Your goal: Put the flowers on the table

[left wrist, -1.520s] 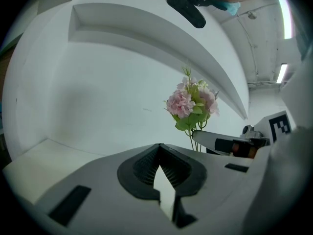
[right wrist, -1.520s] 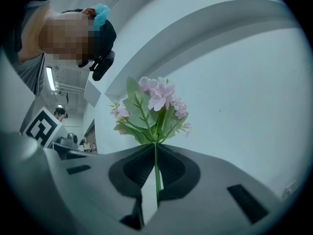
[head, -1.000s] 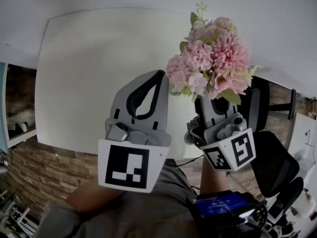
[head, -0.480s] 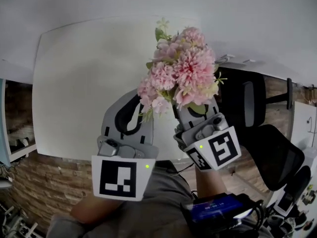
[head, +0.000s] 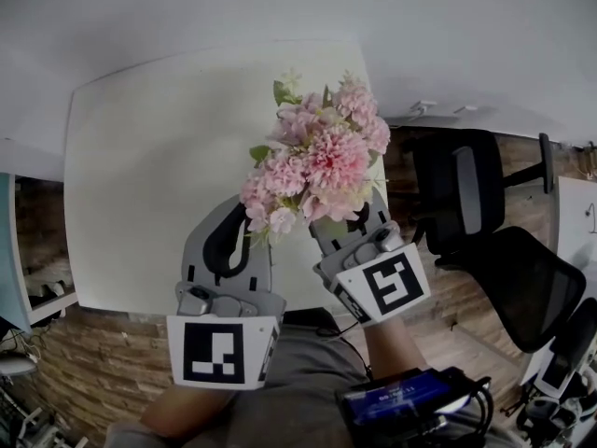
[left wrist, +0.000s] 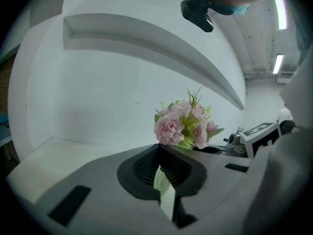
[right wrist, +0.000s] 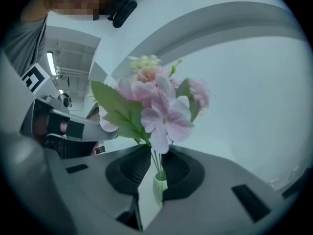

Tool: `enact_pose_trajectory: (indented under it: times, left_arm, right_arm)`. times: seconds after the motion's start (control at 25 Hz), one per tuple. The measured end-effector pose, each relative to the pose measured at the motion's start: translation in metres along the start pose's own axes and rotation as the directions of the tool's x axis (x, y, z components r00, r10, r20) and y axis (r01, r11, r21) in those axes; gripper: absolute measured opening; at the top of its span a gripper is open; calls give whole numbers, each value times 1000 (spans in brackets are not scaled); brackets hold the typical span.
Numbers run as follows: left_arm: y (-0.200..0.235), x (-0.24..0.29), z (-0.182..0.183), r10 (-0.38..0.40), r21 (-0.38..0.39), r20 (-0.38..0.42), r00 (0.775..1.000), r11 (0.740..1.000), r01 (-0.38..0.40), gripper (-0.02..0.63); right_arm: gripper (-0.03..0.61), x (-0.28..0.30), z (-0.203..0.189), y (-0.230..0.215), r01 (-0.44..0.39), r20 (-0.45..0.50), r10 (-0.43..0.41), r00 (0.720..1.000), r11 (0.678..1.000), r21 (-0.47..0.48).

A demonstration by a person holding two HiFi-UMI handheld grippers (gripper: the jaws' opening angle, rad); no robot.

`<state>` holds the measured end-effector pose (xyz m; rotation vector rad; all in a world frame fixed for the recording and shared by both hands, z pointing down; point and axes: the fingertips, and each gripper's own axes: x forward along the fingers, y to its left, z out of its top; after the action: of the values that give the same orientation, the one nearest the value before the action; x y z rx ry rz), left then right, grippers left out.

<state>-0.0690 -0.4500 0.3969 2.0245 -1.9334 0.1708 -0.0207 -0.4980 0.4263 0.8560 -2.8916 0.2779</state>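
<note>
A bunch of pink flowers (head: 317, 161) with green leaves stands upright over the near right part of the white table (head: 149, 175). My right gripper (head: 350, 220) is shut on its thin green stem (right wrist: 159, 182), and the blooms (right wrist: 156, 106) rise above the jaws. My left gripper (head: 244, 217) sits just left of the bunch, shut with nothing in it; its tips are partly hidden under the petals. In the left gripper view the flowers (left wrist: 186, 124) show beyond the closed left gripper (left wrist: 161, 173).
A black office chair (head: 476, 203) stands right of the table. A device with a blue screen (head: 401, 395) hangs at the person's waist. Brick-patterned floor (head: 84, 362) lies below the table's near edge. A white wall runs behind the table.
The right gripper has carried the flowers left and nearer, from beyond the table's right edge to over the tabletop. The left gripper has shifted slightly left and stays shut.
</note>
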Motion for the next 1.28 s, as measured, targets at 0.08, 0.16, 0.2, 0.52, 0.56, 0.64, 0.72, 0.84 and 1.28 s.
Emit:
enact_pose_trajectory:
  times: [0.08,0.16,0.2,0.52,0.56,0.64,0.72,0.84,1.28]
  left_arm:
    - [0,-3,1,-6,23,10,1000,1000,6,8]
    - [-1,-3,1,-14,37,15,1000,999,14,8]
    - [-1,0,0,-18,39,11,1000,999,18,8]
    - [6,12,-2,-41,38,-5,999,998,41,8]
    - [5,7,-1,-42,43,-2,999,998,42,8]
    - [2,-2,0,-41,51,4,999,998,41,8]
    - [-1,-11,-1,-35,57,12,999,998,35,8]
    - [-5,-19,-4,-24,59,18,1000,998,23,8]
    - [-8,-37,-2,8,71,41,999,997,-11,8]
  right_arm:
    - [72,-3,-2,2,11,-7,-11,1000,1000,5]
    - [74,-4,-3,1,25,-19,-25,1000,1000,10]
    - [74,-2,-3,-1,27,-18,-27,999,1000,10]
    - [72,7,-9,-2,35,-34,-34,999,999,8]
    - [72,4,-8,2,39,-37,-39,999,999,7]
    - [72,-5,-8,8,39,-42,-38,998,999,7]
    - [72,-14,-8,14,26,-22,-26,999,1000,8]
    - [72,-19,-4,20,7,13,-7,1000,1000,-1]
    - [72,-33,-2,34,-5,-8,5,1000,1000,-2]
